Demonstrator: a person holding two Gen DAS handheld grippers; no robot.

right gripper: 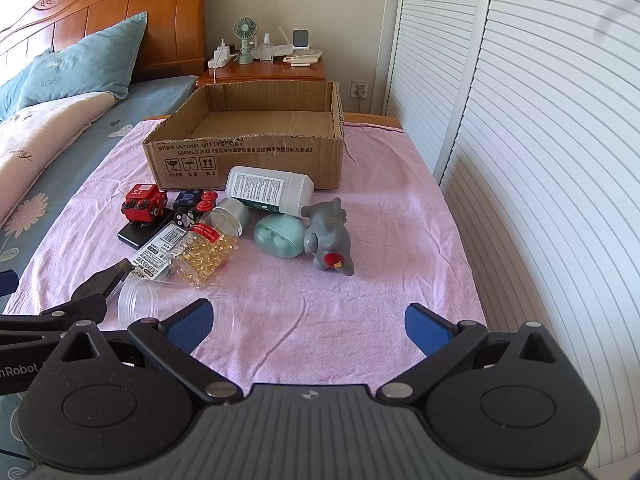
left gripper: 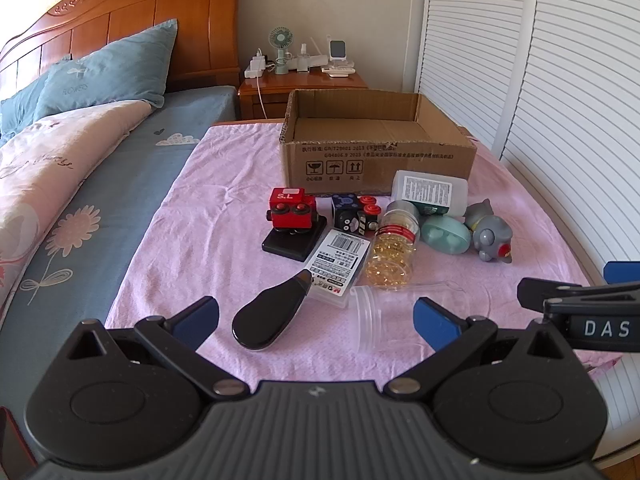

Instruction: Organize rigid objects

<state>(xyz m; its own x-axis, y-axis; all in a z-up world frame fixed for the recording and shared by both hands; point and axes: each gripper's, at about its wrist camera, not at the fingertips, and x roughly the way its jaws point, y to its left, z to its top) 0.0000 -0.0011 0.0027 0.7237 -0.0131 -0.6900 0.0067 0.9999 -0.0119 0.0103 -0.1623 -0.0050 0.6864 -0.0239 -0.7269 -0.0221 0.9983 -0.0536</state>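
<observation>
Bed: a bed [left gripper: 120, 184] with blue sheet, pillows and wooden headboard lies at the left, running far.
Wardrobe: white slatted doors [right gripper: 540, 160] stand along the right.
Desk: the desk, under a pink cloth [right gripper: 360, 300], carries all the loose things.
Nightstand: a wooden nightstand [left gripper: 304, 88] at the far end holds a small green fan [left gripper: 280, 46] and chargers.
Cardboard box: the cardboard box [right gripper: 248, 160] sits open-topped at the far side of the cloth; nothing shows inside it.
White bottle: a white bottle [right gripper: 268, 190] lies on its side, touching the box's near wall.
Capsule jar: a clear capsule jar [right gripper: 208, 252] lies tipped, part full of yellow capsules.
Clear cup: a clear cup [right gripper: 172, 304] lies on its side, nearest, with nothing seen in it.
Grey toy: a grey toy [right gripper: 328, 240] lies rightmost in the cluster.
Teal case: a teal case [right gripper: 278, 236] lies just left of the toy.
Red robot: a red robot [left gripper: 290, 210] stands on a black block, leftmost.
Labelled pack: a labelled pack [left gripper: 338, 264] lies flat beside the jar.
Black scoop: a black scoop [left gripper: 268, 316] lies near the left.
Left claw: the left claw [left gripper: 316, 320] hangs low over the near edge, spread wide, gripping nothing; the scoop and cup lie between its fingers' line.
Right claw: the right claw [right gripper: 308, 324] hangs low to the right, also spread wide and holding nothing.
</observation>
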